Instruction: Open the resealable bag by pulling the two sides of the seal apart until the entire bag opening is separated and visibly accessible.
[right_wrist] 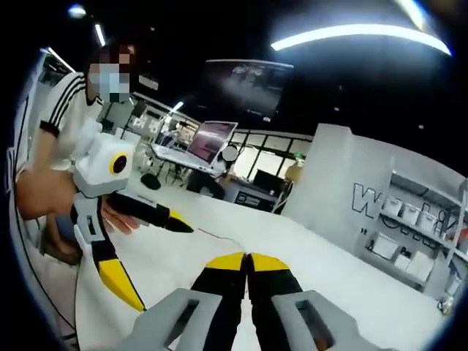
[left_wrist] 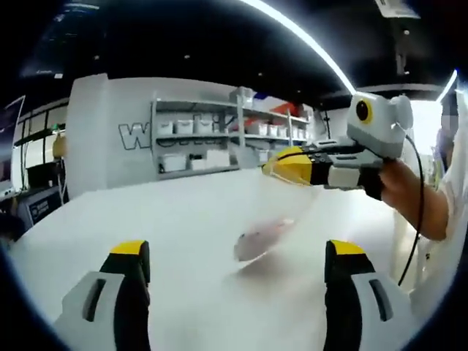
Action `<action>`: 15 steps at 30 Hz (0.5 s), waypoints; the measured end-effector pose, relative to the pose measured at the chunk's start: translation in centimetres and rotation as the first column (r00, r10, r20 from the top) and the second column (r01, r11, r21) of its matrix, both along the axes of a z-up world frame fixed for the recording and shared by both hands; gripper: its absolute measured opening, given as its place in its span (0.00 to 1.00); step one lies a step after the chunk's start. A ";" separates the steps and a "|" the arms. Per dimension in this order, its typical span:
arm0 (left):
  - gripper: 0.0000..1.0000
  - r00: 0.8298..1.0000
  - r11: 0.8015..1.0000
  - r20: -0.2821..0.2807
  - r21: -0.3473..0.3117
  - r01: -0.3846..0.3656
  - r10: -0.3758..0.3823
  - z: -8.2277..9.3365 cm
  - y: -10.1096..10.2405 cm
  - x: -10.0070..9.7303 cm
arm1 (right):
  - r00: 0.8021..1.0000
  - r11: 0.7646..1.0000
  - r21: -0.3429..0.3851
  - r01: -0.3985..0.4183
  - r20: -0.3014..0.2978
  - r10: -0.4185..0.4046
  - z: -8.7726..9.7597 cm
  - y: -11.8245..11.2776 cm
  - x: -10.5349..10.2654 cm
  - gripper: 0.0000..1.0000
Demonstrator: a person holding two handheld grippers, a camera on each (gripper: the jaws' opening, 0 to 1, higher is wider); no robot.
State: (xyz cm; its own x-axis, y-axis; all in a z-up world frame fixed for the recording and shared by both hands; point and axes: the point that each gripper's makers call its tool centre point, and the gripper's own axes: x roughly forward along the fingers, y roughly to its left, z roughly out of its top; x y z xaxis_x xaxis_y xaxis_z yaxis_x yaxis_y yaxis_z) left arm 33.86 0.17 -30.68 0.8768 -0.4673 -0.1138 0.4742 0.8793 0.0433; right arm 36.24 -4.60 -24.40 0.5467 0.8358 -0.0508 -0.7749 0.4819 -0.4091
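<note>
The clear resealable bag, blurred and with something pinkish inside, hangs just above the white table. It hangs from my right gripper, whose yellow-tipped jaws are shut on its top edge. In the right gripper view, that gripper has its tips pressed together, and a thin edge of the bag runs out from them. My left gripper is open wide, one jaw on either side of the bag and short of it. From the right gripper view, the left gripper also has its jaws spread apart.
Grey shelves with white boxes stand against the wall beyond the table. A person's hand holds the right gripper, with a cable hanging below it. A person stands at the table's near side, and a laptop sits on a desk behind.
</note>
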 end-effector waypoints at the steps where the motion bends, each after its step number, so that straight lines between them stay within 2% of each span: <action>1: 0.99 1.000 1.000 -0.002 0.000 0.001 -0.001 0.0 0.0 0.0 | 1.000 1.000 -0.001 0.001 0.003 -0.001 0.1 0.0 0.1 0.00; 6: 0.97 1.000 1.000 -0.004 -0.019 0.020 -0.020 0.3 -0.5 -0.4 | 1.000 1.000 0.003 0.003 0.006 -0.003 0.8 -0.3 1.2 0.00; 15: 0.95 0.999 0.999 -0.028 -0.034 0.015 -0.016 -0.1 -0.4 -0.5 | 0.999 0.999 0.033 0.009 -0.036 -0.008 0.7 -0.8 2.8 0.00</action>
State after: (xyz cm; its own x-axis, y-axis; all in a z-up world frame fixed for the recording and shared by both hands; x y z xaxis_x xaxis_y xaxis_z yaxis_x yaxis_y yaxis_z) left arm 33.40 -0.21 -30.82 0.8661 -0.4846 -0.1227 0.4883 0.8727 0.0001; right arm 39.03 -5.36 -23.66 0.5519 0.8328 -0.0427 -0.7848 0.5014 -0.3644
